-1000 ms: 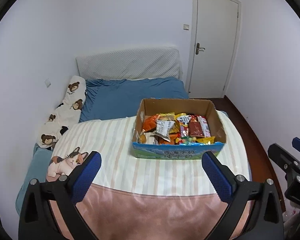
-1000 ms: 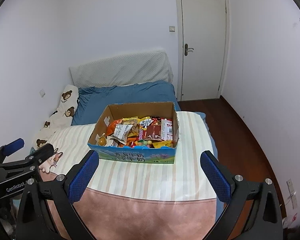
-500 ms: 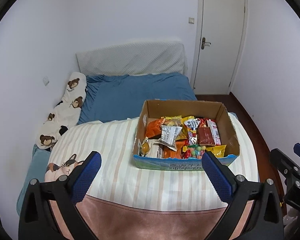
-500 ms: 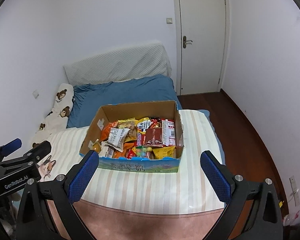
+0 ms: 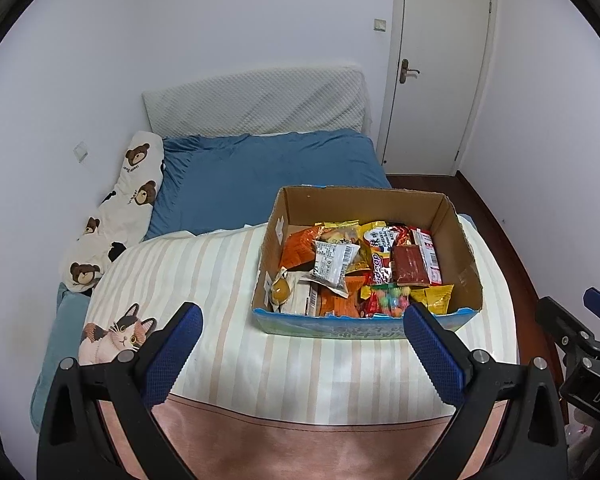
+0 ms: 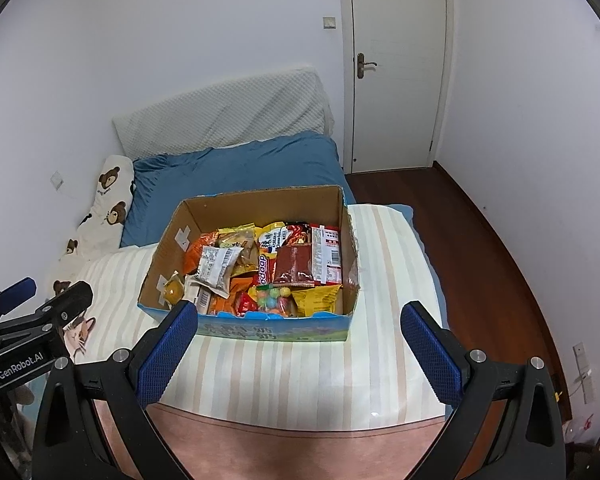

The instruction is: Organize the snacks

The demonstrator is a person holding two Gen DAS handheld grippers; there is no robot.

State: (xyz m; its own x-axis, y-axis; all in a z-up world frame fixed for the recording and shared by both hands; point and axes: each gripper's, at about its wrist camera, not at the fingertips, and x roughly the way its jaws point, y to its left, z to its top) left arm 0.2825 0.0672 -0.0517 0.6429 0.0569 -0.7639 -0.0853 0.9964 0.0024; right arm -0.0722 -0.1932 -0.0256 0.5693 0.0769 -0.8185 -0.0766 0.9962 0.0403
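An open cardboard box [image 5: 466, 254] [image 6: 164, 252] with a blue printed front stands on the striped bed cover, full of several snack packets. On top lie a grey-white packet [image 5: 332, 262] [image 6: 216, 264], a dark red packet [image 5: 410, 266] [image 6: 294, 264], orange packets [image 5: 300, 246] and a bag of coloured candy balls [image 5: 390, 298] [image 6: 274, 294]. My left gripper [image 5: 300, 344] hangs open in front of the box, above the cover. My right gripper [image 6: 300, 340] is open too, just before the box's front wall. Nothing is between either pair of fingers.
The bed [image 5: 260, 176] has a blue sheet, a white quilted headboard pad [image 5: 256, 104] and a bear-print pillow [image 5: 116, 212] along the left wall. A cat print [image 5: 116, 334] marks the cover's left corner. A closed white door [image 6: 396, 64] and dark wooden floor [image 6: 472, 248] lie to the right.
Both grippers have moved forward and higher over the bed, so the box looks nearer and is seen more from above. Both stay open.
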